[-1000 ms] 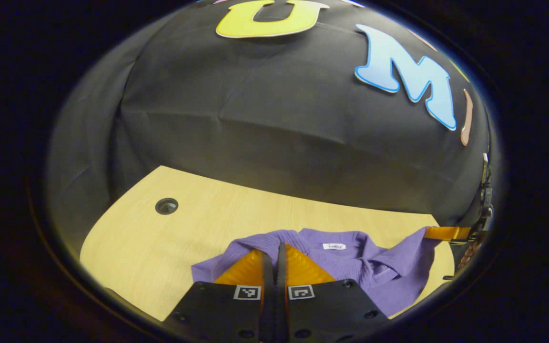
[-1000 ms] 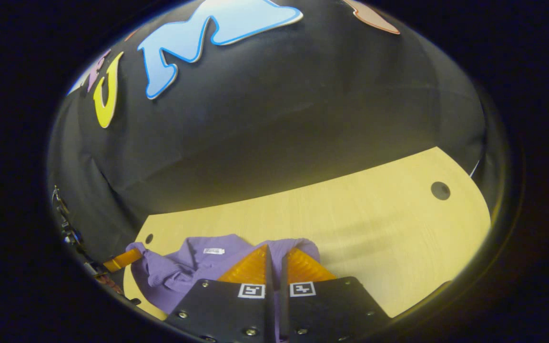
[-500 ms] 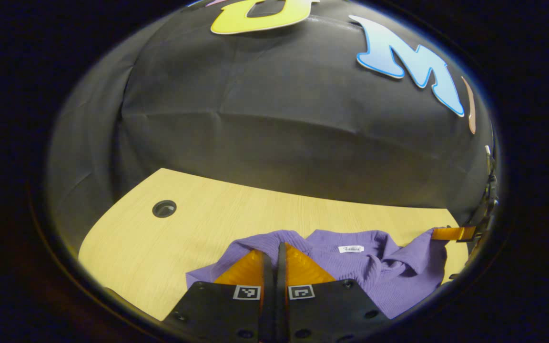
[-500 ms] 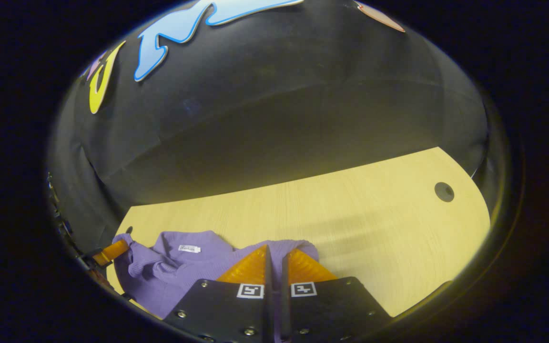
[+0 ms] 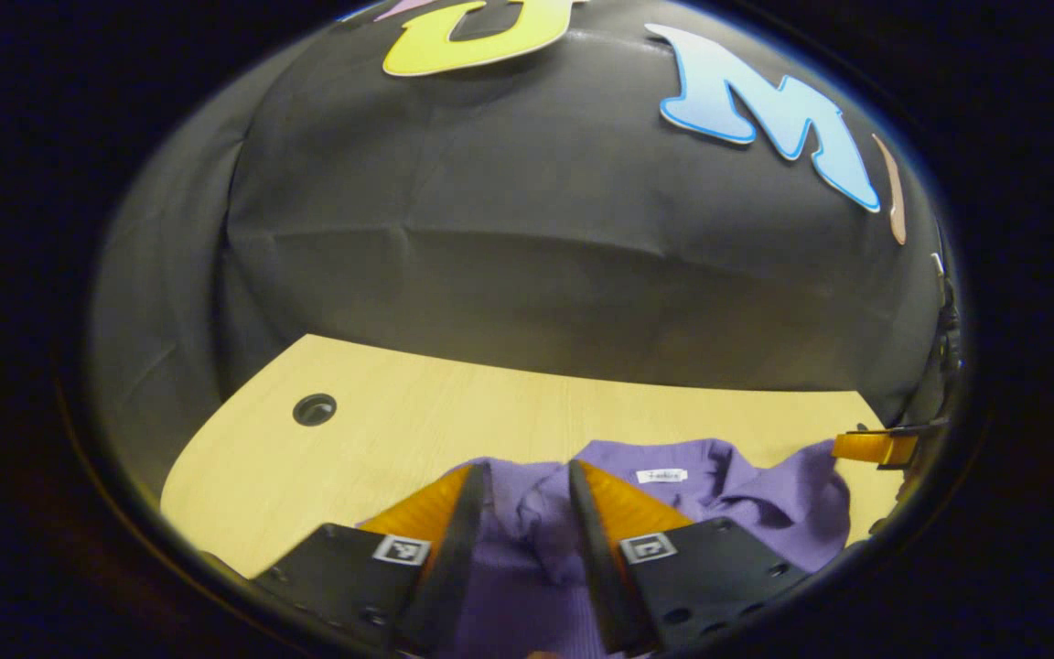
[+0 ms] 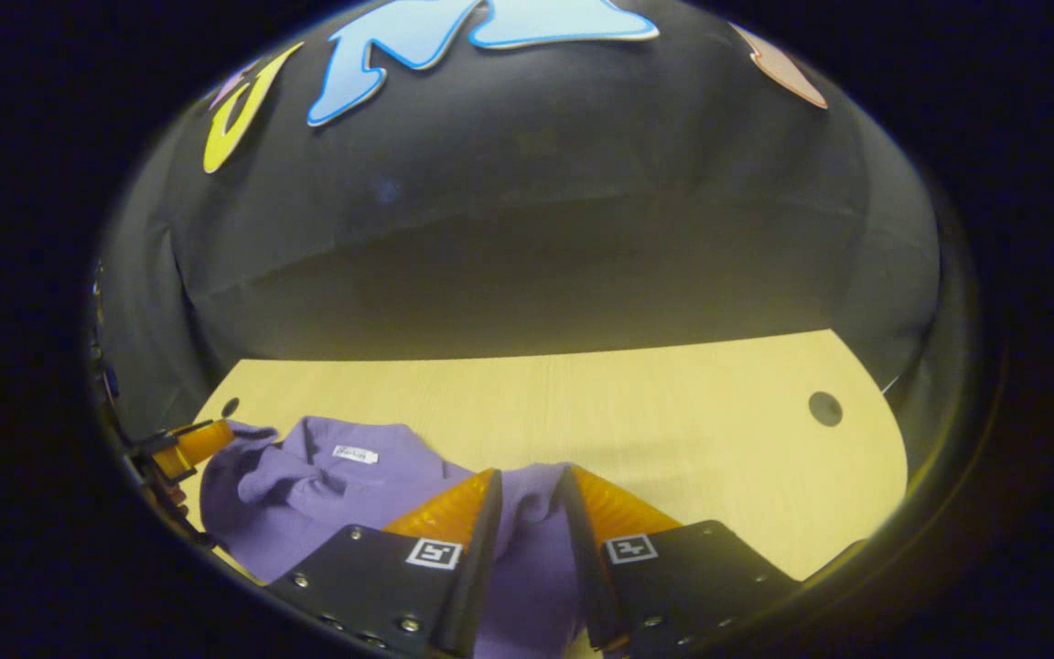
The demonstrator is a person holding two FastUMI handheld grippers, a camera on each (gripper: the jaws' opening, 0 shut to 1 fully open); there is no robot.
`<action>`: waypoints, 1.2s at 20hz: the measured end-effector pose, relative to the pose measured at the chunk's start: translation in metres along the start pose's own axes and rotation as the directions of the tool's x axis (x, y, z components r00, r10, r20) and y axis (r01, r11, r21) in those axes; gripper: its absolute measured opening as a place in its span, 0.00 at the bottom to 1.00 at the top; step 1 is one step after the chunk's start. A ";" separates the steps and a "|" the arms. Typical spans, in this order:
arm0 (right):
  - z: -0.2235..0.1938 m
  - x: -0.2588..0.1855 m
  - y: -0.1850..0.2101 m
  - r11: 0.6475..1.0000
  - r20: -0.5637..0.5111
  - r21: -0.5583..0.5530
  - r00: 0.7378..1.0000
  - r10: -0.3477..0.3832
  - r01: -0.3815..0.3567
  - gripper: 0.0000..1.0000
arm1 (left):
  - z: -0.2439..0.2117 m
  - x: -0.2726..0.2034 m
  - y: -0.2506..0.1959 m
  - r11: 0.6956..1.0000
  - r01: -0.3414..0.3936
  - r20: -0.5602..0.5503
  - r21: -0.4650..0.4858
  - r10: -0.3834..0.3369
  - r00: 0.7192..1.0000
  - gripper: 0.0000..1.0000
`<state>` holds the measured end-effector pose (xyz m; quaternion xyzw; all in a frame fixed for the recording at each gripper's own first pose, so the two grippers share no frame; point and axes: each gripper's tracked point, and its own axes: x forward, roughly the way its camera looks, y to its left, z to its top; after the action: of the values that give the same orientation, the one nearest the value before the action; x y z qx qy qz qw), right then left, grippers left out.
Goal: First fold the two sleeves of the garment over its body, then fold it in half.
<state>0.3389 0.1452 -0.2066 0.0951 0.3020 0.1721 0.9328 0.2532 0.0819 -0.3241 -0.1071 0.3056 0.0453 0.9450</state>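
both tongs just let go. half a second ago the left tongs (image 5: 527,476) and right tongs (image 6: 532,480) were each clamped shut on a pinch of the purple garment (image 5: 747,503); now both sets of fingers stand apart, with knit fabric lying loose in the gap, not pressed from either side.

garment sits bunched on the light wood counter (image 5: 454,412), near its front edge. the collar with a small white tag (image 6: 355,454) faces up, and folds are heaped around it. in the left gripper view the right tongs show at the far right edge, just beside the garment's corner.

read: this looks like the drop at the end of a fold or reposition, released from both ends at once. can't tell from here whether the sleeves lie over the body; the cloth is rumpled, not flat. likely needs a check and smoothing before the half fold.
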 end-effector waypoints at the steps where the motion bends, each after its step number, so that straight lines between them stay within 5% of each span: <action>1: 0.003 -0.005 0.003 1.000 0.010 -0.009 1.000 0.004 -0.004 0.42 | 0.006 -0.003 0.001 1.000 -0.004 0.011 0.011 0.004 1.000 0.71; 2: 0.006 -0.011 0.007 1.000 0.019 -0.019 1.000 -0.001 0.001 0.54 | 0.010 -0.008 0.002 1.000 -0.003 0.022 0.019 0.003 1.000 0.80; 4: 0.010 -0.023 0.009 0.999 0.038 -0.036 0.999 -0.015 0.016 0.64 | 0.021 -0.018 0.001 1.000 0.003 0.043 0.019 -0.004 0.999 0.81; 11: 0.031 -0.104 0.034 0.994 0.163 -0.075 0.984 -0.069 0.082 0.58 | 0.051 -0.078 -0.001 0.998 0.062 0.128 0.032 -0.066 0.990 0.82; 14: 0.031 -0.147 0.052 0.991 0.217 -0.084 0.973 -0.083 0.103 0.95 | 0.060 -0.112 0.000 0.995 0.086 0.165 0.050 -0.093 0.982 0.85; 17: 0.030 -0.191 0.072 0.989 0.261 -0.080 0.960 -0.102 0.127 0.95 | 0.068 -0.147 0.003 0.992 0.113 0.205 0.051 -0.121 0.971 0.96; 24: 0.008 -0.279 0.121 0.982 0.345 -0.086 0.930 -0.131 0.171 0.94 | 0.067 -0.226 0.015 0.987 0.130 0.241 0.097 -0.150 0.959 0.92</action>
<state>0.1000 0.1509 -0.0174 0.0461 0.1339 0.0980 0.9851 0.1059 0.1077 -0.1409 -0.0841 0.1787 -0.0209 0.9801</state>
